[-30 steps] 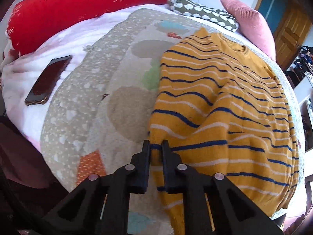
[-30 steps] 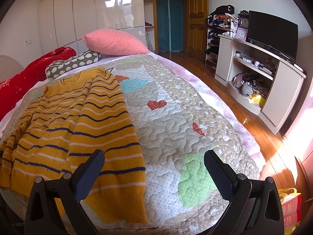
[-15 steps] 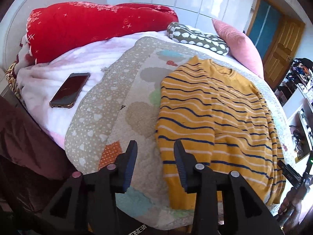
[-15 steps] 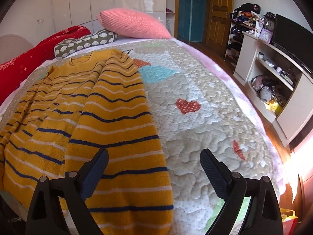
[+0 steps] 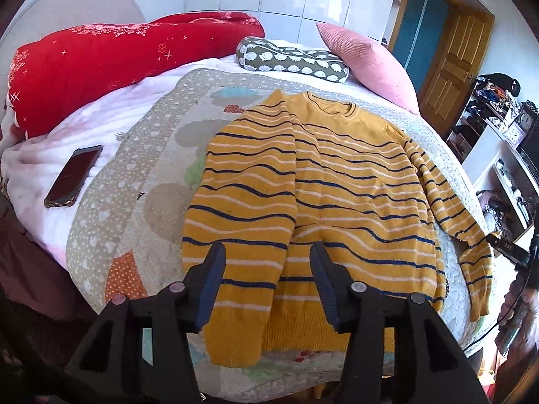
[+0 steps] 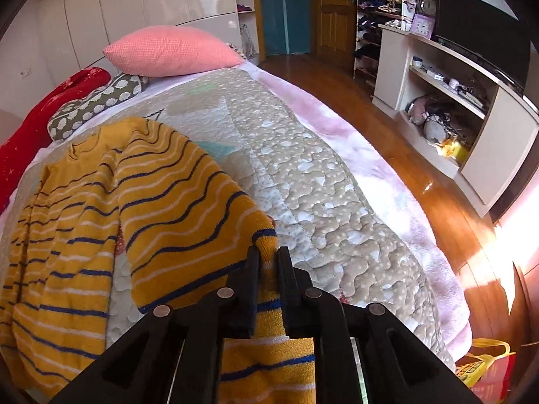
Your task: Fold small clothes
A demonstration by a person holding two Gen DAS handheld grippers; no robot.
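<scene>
A yellow sweater (image 5: 323,181) with blue and white stripes lies on the quilted bed, collar toward the pillows. Its left sleeve is folded over the body. My left gripper (image 5: 267,282) is open and empty, raised above the sweater's hem. My right gripper (image 6: 267,256) is shut on the cuff end of the sweater's right sleeve (image 6: 188,208) and holds it lifted above the quilt. In the left wrist view that sleeve (image 5: 451,208) runs along the sweater's right side.
A phone (image 5: 72,176) lies on the pink blanket at the left. A red duvet (image 5: 111,64), a spotted cushion (image 5: 289,59) and a pink pillow (image 6: 168,50) sit at the head of the bed. A TV unit (image 6: 454,101) stands across the wooden floor.
My left gripper let go of the sweater, opened wide and pulled back. My right gripper, open before, moved to the right sleeve, shut on its cuff and raised it.
</scene>
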